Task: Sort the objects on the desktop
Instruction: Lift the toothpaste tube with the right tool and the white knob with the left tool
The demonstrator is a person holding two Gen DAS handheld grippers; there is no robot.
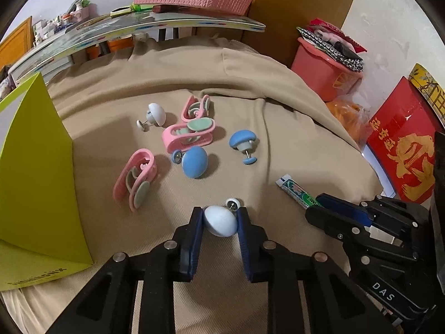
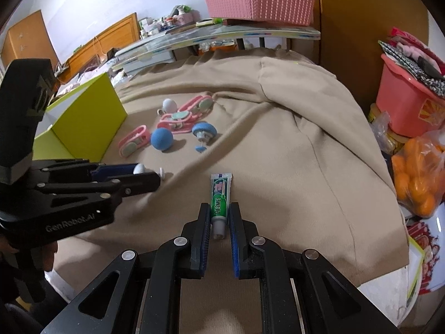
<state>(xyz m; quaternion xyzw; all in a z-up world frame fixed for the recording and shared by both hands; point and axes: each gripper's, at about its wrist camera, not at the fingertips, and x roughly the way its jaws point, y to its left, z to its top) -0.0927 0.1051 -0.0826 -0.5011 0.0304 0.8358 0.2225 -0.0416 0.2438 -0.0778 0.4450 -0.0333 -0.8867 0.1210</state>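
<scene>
Toothpaste tube (image 2: 220,200), label "HEIMEI"

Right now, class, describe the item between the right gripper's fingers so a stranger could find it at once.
Start at the beige cloth over the table, then go to its near edge, right of the yellow-green box. There a small toothpaste tube lies flat between the right gripper. It is the only long, flat, green-and-white printed item; its neighbours are rounded knobs and pink clips.
</scene>
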